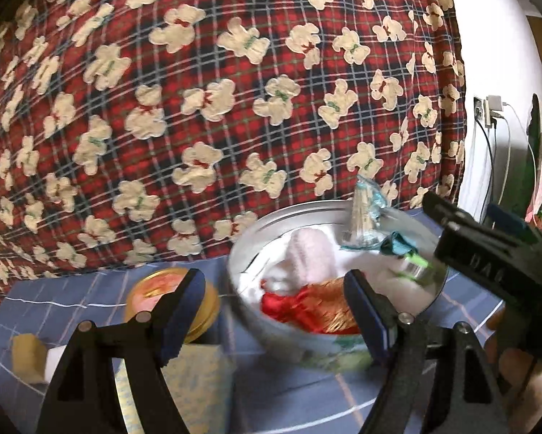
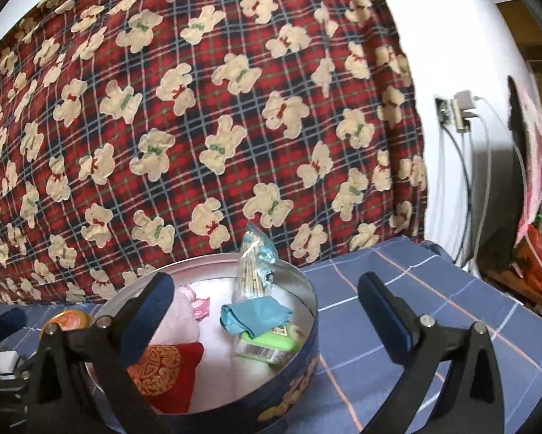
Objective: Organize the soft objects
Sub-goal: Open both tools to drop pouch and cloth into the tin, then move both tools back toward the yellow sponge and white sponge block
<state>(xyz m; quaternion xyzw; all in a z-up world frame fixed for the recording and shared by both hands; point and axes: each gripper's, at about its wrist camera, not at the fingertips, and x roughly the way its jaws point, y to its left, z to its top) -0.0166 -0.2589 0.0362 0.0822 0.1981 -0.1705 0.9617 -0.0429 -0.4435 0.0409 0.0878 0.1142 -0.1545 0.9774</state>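
A round blue tin (image 2: 296, 390) stands on the bed, with its rim (image 1: 292, 209) also showing in the left wrist view. Inside lie a red-and-gold pouch (image 2: 169, 365) (image 1: 300, 307), a pink-white plush piece (image 2: 186, 320) (image 1: 310, 253), a folded teal cloth (image 2: 256, 313), a green packet (image 2: 267, 347) and a clear bag of sticks (image 2: 253, 264). My left gripper (image 1: 276, 311) hangs open just in front of the tin, holding nothing. My right gripper (image 2: 267, 311) is open wide over the tin's near right side, also holding nothing. It reaches in from the right in the left wrist view (image 1: 459, 204).
A red plaid quilt with bear shapes (image 1: 198, 108) rises like a wall behind the tin. Left of the tin are a gold-lidded jar (image 1: 155, 289), a yellow patterned box (image 1: 195, 379) and a yellow sponge block (image 1: 26, 358). Blue checked sheet (image 2: 415, 307) spreads to the right; a wall socket with cables (image 2: 459, 108) lies beyond.
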